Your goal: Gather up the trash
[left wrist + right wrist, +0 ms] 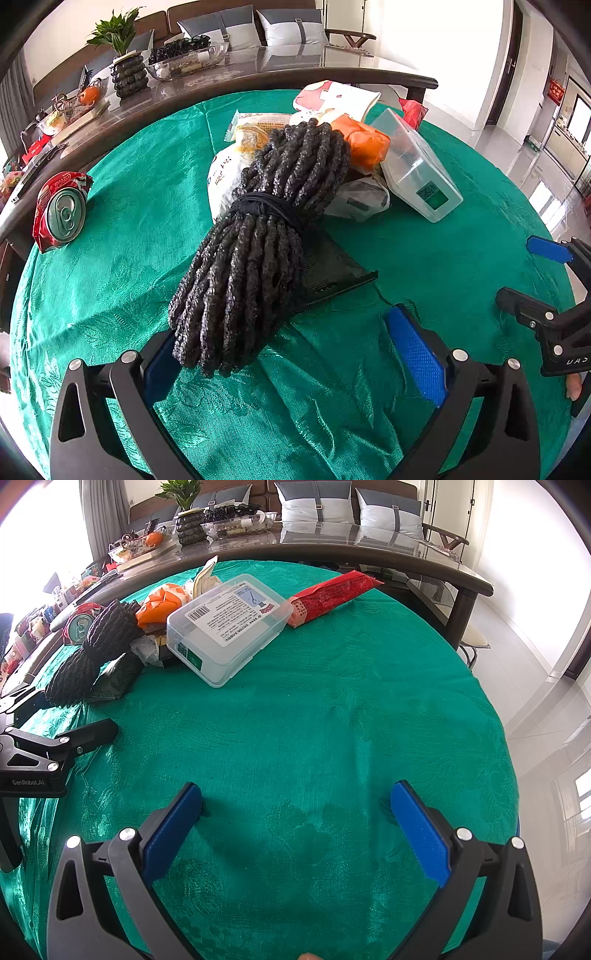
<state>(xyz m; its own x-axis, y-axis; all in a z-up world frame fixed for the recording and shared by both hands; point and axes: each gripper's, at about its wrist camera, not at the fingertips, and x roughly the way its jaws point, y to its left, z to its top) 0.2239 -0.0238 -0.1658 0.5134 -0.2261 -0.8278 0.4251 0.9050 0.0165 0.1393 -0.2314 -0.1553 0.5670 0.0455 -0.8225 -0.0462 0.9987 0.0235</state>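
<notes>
A pile of trash lies on the green tablecloth [110, 280]: a dark knitted bundle [258, 236] tied at its middle, a black bag [332, 269] under it, an orange wrapper [365, 142], white wrappers [225, 173], a clear plastic box [413, 166] and a red packet [332, 594]. A green can [66, 214] in a red wrapper lies apart at the left. My left gripper [284, 347] is open, its jaws around the near end of the bundle. My right gripper [295, 819] is open and empty above bare cloth, right of the pile; it also shows in the left wrist view [532, 273].
A dark glass-topped table [369, 554] stands behind, with a potted plant [122, 55], glass bowls [188, 55] and clutter. A sofa with grey cushions [314, 502] is behind it. Shiny floor [535, 664] lies past the table's right edge.
</notes>
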